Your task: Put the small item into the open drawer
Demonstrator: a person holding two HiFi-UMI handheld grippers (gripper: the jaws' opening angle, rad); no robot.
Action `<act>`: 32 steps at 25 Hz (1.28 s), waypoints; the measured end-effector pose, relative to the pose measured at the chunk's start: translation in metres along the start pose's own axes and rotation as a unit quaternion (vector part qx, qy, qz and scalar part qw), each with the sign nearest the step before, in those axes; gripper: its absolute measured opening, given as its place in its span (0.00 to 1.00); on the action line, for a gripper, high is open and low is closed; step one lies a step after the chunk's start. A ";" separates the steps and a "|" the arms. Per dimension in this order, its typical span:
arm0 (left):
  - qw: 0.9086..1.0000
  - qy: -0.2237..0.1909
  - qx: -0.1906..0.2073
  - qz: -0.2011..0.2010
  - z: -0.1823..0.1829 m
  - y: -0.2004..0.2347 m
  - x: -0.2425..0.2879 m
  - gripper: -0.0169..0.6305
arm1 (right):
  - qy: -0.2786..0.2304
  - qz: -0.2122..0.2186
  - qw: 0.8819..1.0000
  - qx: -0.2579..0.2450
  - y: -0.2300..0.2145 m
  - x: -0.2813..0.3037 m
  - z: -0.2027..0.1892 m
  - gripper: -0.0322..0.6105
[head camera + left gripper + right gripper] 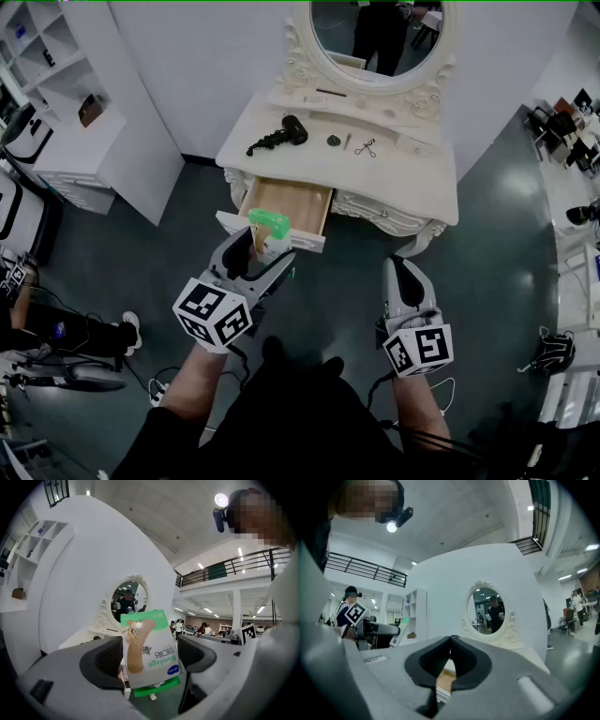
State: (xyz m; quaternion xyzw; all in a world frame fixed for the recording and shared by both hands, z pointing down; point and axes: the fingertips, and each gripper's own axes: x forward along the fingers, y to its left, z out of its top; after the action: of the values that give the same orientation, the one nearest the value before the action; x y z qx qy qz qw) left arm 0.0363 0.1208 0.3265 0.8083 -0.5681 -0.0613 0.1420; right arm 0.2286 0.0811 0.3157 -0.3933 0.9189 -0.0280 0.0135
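Item: bandage box (150, 648), clamped upright in the wide-spread left claw (264, 246), poised over the front lip of the open drawer (286, 208) at the desk (422, 178) front-left edge, lowering and release outstanding; right claw (450, 641) closed, empty.

Top of mirror (375, 33) is cut off at upper edge & drawer (292, 201) front is partly hidden by bandage pack (268, 225).

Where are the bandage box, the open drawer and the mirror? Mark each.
bandage box (150, 648), left gripper view, its printed front.
drawer (292, 201), head view, its bare wooden bottom.
mirror (375, 42), head view, its glass.
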 end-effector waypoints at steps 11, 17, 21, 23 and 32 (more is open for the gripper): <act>1.000 -0.012 0.000 0.014 0.016 0.042 -0.024 0.57 | 0.004 -0.006 1.000 -0.011 0.030 0.021 0.002 0.05; 1.000 -0.019 0.005 0.009 0.021 0.077 -0.039 0.57 | -0.005 -0.022 1.000 -0.004 0.051 0.040 0.004 0.12; 1.000 -0.018 0.002 0.003 0.022 0.107 -0.051 0.56 | -0.005 -0.039 0.999 -0.014 0.070 0.054 0.005 0.18; 1.000 -0.014 -0.002 0.008 0.020 0.124 -0.053 0.51 | -0.006 -0.046 0.999 -0.016 0.077 0.061 0.006 0.19; 0.999 -0.006 -0.037 -0.016 0.018 0.148 -0.038 0.50 | 0.006 -0.059 0.998 -0.007 0.084 0.083 0.000 0.19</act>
State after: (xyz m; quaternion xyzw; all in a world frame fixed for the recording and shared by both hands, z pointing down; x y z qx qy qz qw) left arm -0.1152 0.1073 0.3512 0.8113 -0.5529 -0.0898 0.1673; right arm 0.1103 0.0788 0.3106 -0.4467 0.8943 -0.0252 0.0037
